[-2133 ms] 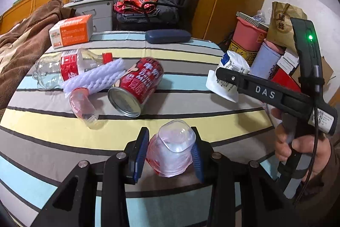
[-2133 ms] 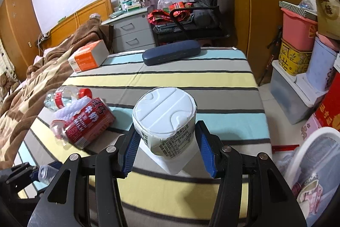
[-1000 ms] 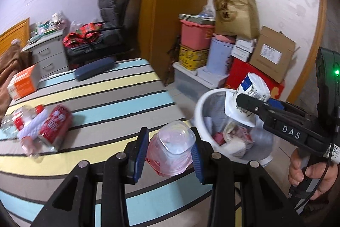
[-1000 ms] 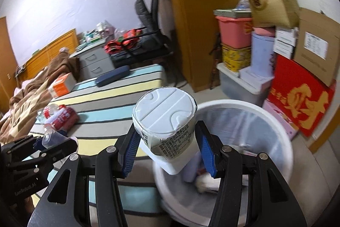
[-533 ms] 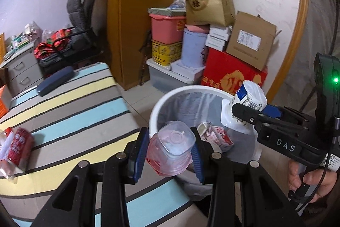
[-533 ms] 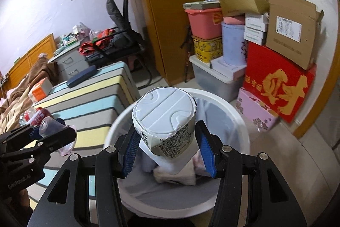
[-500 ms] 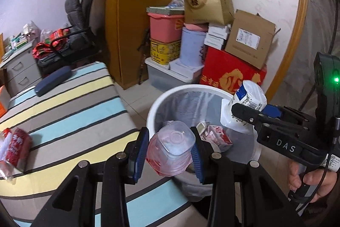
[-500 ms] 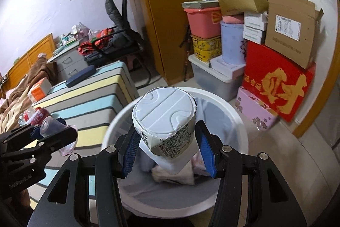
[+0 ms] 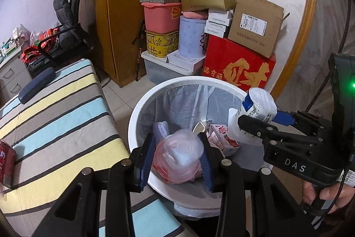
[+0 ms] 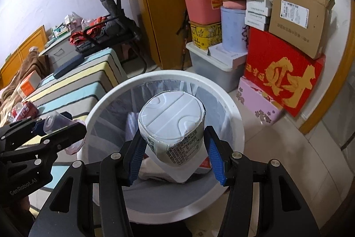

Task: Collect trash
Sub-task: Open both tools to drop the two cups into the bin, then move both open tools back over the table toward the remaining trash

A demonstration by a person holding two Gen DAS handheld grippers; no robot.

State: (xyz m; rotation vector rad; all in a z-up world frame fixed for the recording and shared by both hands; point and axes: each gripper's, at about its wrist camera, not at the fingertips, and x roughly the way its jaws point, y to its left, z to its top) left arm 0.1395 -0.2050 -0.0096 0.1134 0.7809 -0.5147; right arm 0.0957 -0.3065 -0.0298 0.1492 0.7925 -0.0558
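Note:
A white trash bin (image 9: 132, 126) with a clear liner stands on the floor beside the striped table. My left gripper (image 9: 176, 148) is shut on a clear pinkish plastic cup (image 9: 177, 156), held over the bin's near-left rim. My right gripper (image 10: 175, 143) is shut on a white sealed tub (image 10: 170, 117) with a printed label, hanging over the middle of the bin (image 10: 166, 74). In the left wrist view the right gripper (image 9: 261, 118) and its tub (image 9: 258, 107) sit over the bin's right side. A pink carton (image 9: 219, 136) and other trash lie inside. A red can (image 10: 27, 111) lies on the table.
The striped table (image 9: 55, 108) carries a dark blue case (image 9: 36, 84). Behind the bin stand a red box (image 9: 237, 68), a clear storage tub (image 9: 159, 69), stacked boxes and a wooden wardrobe (image 9: 124, 14). A person's hand (image 9: 328, 194) grips the right handle.
Both grippers swung from the table to above the bin and sank a little toward it. The bin now fills more of both views. Both grips are unchanged.

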